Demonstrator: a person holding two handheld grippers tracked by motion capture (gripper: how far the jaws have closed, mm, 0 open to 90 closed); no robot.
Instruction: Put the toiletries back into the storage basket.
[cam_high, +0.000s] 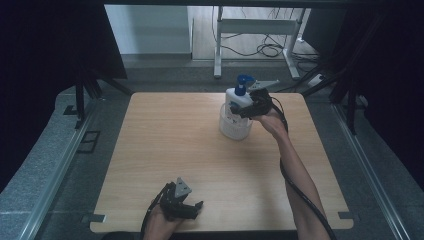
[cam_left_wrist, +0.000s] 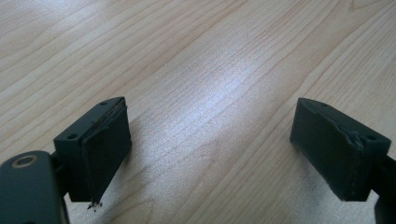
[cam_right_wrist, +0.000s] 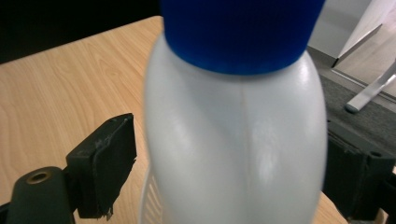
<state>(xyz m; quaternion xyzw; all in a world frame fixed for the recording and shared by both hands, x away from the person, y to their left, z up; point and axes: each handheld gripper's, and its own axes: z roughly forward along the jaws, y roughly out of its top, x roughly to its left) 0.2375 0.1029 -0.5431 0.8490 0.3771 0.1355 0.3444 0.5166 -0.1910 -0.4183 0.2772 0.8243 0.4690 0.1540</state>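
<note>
In the right gripper view, the white pump bottle between the jaws is soft with blur; its blue collar is cut off by the top edge and its base by the bottom edge. Whether the far pad touches the bottle cannot be told. In the high view, the bottle's lower part sits hidden inside a clear plastic container, and the right gripper covers part of its side.

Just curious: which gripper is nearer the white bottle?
Right. The right gripper has its jaws around the bottle at the table's far side; the left gripper rests near the front edge, far from it.
</note>
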